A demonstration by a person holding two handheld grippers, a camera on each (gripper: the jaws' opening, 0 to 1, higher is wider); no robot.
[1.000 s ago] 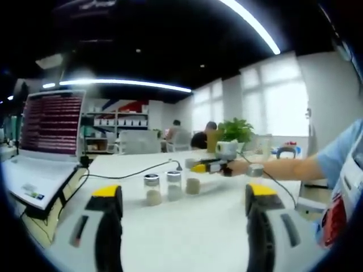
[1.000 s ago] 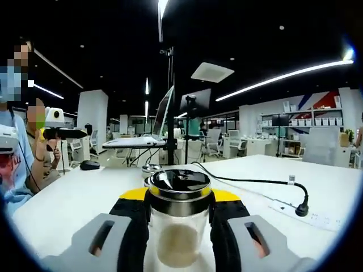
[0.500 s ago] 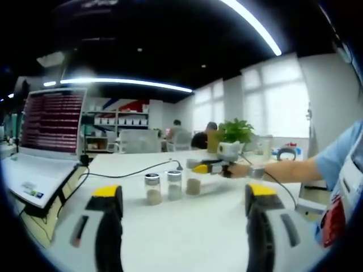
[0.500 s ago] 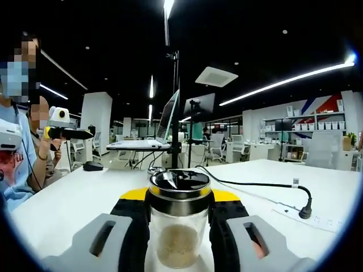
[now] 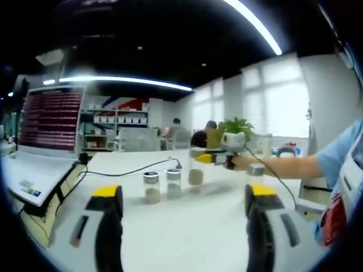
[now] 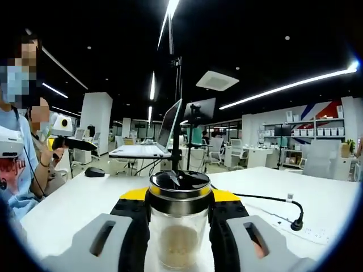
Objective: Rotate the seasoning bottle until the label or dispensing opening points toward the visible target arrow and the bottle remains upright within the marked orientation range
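Seasoning bottle (image 6: 178, 224), a clear glass jar with a shiny metal lid and pale brown powder at its bottom, stands upright, gripped between the black, yellow-tipped jaws of the right gripper (image 6: 178, 226), seen close up in the right gripper view. Behind it a white table (image 6: 79, 201) stretches away, carrying a raised laptop (image 6: 148, 139), a black cable (image 6: 266, 204) and a computer mouse (image 6: 93, 171). At that view's left edge a person in a light blue top (image 6: 14, 170) holds the left gripper (image 6: 71, 141).

From the left gripper view the same scene appears from the other side. The laptop (image 5: 42, 141) sits at the left with its screen lit. Farther across the table (image 5: 187, 232), the right gripper (image 5: 207, 157) holds the seasoning bottle (image 5: 195, 175) raised just above the surface, at the end of a person's outstretched arm (image 5: 283, 167). Beside it, two more glass jars (image 5: 161, 186) stand on the table, near each other. A potted plant (image 5: 235, 133) sits behind. In the foreground, the left gripper (image 5: 184, 195) has its jaws spread wide, with nothing between them.
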